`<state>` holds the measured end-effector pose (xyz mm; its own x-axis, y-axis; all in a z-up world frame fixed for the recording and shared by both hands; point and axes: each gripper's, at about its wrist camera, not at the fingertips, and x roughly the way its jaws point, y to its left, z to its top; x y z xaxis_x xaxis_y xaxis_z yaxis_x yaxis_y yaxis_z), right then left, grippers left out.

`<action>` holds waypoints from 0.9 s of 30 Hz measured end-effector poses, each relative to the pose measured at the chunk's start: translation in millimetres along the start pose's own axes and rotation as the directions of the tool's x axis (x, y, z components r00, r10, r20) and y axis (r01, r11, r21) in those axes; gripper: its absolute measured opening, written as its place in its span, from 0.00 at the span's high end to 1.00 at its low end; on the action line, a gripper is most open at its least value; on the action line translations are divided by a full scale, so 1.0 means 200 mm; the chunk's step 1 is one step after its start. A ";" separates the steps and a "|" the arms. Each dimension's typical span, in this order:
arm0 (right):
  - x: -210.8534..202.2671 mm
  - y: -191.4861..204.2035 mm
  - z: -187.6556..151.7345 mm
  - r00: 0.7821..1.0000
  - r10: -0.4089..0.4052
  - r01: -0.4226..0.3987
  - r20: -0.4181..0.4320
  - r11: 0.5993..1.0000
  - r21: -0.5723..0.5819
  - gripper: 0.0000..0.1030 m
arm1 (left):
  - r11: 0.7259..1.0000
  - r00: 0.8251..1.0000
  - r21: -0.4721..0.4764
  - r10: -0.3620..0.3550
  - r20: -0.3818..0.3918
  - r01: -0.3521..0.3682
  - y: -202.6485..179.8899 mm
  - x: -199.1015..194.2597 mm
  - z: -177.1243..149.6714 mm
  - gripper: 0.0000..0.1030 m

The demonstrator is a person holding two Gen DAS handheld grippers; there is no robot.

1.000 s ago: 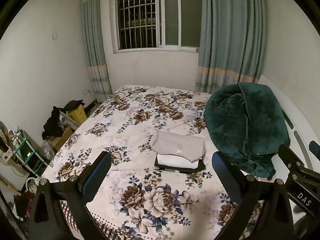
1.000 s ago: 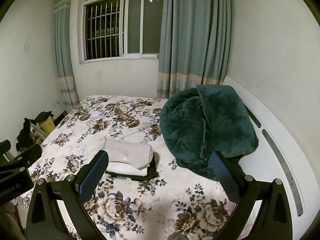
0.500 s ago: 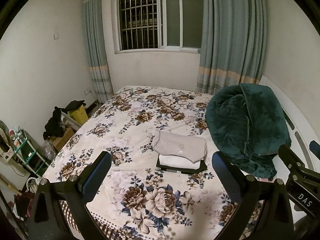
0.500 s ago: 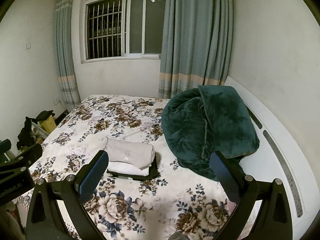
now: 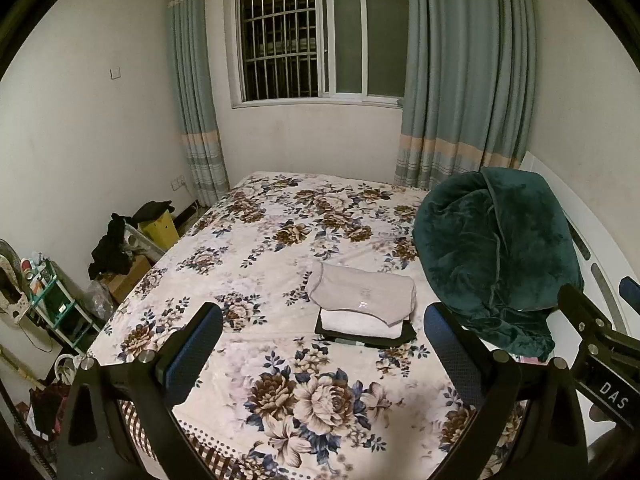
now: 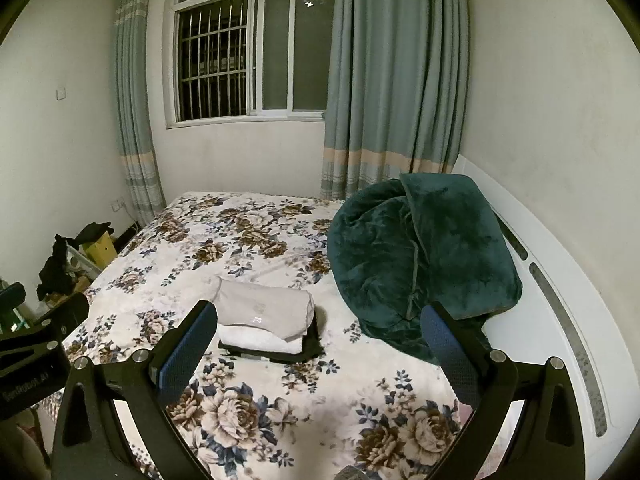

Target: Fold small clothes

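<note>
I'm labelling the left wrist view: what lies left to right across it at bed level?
Green shelf rack → black clothes heap → yellow box → stack of folded clothes → dark green blanket → white headboard.

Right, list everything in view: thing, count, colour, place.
folded clothes: three stacked, grey on white on black, middle of the bed
blanket: one, dark green, heaped on the bed beside the stack
bed: one, floral cover, under the window
window: one, barred, back wall
curtains: two, grey-blue, either side of the window
floor clutter: several dark and yellow items, beside the bed
left claw: open, empty, above the bed's near edge
right claw: open, empty, alongside
</note>
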<state>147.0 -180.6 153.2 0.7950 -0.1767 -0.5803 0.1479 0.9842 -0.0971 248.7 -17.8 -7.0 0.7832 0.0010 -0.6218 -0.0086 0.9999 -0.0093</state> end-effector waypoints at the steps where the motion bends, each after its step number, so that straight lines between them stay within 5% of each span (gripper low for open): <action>1: 0.00 0.00 0.00 1.000 -0.001 0.001 0.000 1.000 0.002 0.00 | 1.000 1.000 0.001 0.000 0.000 0.000 0.00 0.00 0.00 0.00; 27: -0.01 0.04 0.01 1.000 0.000 0.000 0.002 1.000 -0.003 0.00 | 1.000 1.000 -0.005 0.014 0.011 -0.014 0.04 -0.01 0.00 0.00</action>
<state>148.3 -171.8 155.5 0.7963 -0.1763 -0.5786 0.1461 0.9843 -0.0990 246.1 -10.7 -6.2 0.7895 0.0152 -0.6135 -0.0229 0.9997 -0.0046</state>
